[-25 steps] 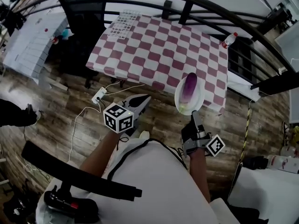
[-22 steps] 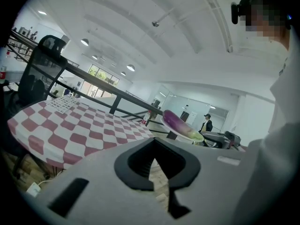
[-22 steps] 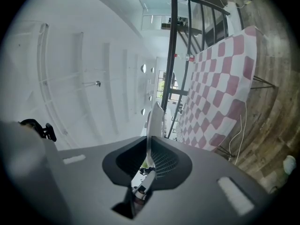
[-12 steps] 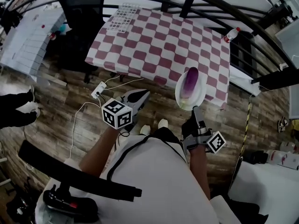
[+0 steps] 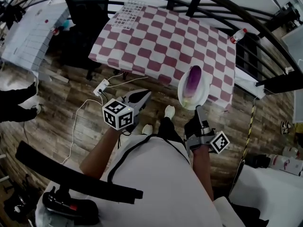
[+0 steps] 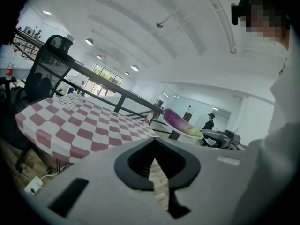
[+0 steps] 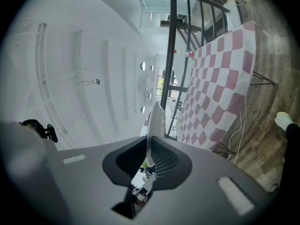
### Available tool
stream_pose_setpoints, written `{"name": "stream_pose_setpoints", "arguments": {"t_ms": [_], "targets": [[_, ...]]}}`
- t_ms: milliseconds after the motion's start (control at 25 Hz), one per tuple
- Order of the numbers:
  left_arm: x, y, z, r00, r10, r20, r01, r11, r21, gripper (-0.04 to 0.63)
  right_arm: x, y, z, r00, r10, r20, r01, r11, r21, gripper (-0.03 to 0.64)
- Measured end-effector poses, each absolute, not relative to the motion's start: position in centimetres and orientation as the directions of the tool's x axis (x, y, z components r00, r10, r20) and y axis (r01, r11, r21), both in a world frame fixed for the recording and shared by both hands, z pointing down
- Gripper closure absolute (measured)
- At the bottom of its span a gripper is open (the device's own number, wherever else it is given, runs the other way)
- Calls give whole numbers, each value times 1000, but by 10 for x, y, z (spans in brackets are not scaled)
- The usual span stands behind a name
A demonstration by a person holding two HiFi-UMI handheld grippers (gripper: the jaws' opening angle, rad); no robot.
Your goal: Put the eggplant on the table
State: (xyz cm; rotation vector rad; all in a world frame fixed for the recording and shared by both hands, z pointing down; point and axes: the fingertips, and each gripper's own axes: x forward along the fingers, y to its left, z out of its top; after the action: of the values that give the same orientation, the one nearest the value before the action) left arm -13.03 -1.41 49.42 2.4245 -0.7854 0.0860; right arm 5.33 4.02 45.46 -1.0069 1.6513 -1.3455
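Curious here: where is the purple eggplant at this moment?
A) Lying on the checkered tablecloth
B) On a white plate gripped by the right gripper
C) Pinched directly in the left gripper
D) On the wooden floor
B: the eggplant lies on the white plate, and the right gripper clamps that plate's near rim, holding it in the air at the table's corner; the left gripper holds nothing.

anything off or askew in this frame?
Nothing spilled or damaged. Only oddity: the eggplant lies on a white plate that the right gripper pinches by its rim, in the air at the near edge of the checkered table.
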Motion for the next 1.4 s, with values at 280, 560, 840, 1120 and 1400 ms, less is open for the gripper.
{"name": "stream_pose_setpoints", "arguments": {"t_ms": [280,560,840,1120,1400], "targets": [[-120,-28,499,821,-516,244,-562,-652,510,589,59,23,458,-413,-907,-82,-107,138,-985,579],[-97,-64,494,819,-521,241,-564,-653,505,589,80,-14,464,-422,-903,-75,-97,127,-987,578],[-70,-104,494,810,-530,250,-578,-649,496,589,101,-58,464,-443,-892,-84,-83,134,-988,580],[-39,-148,484,792,-559,247,-601,-638,482,589,132,-105,469,-478,-875,-74,-82,128,-988,580],[-13,-184,484,763,-591,262,-635,-608,477,589,162,-151,479,-522,-850,-74,-76,133,-988,581]]}}
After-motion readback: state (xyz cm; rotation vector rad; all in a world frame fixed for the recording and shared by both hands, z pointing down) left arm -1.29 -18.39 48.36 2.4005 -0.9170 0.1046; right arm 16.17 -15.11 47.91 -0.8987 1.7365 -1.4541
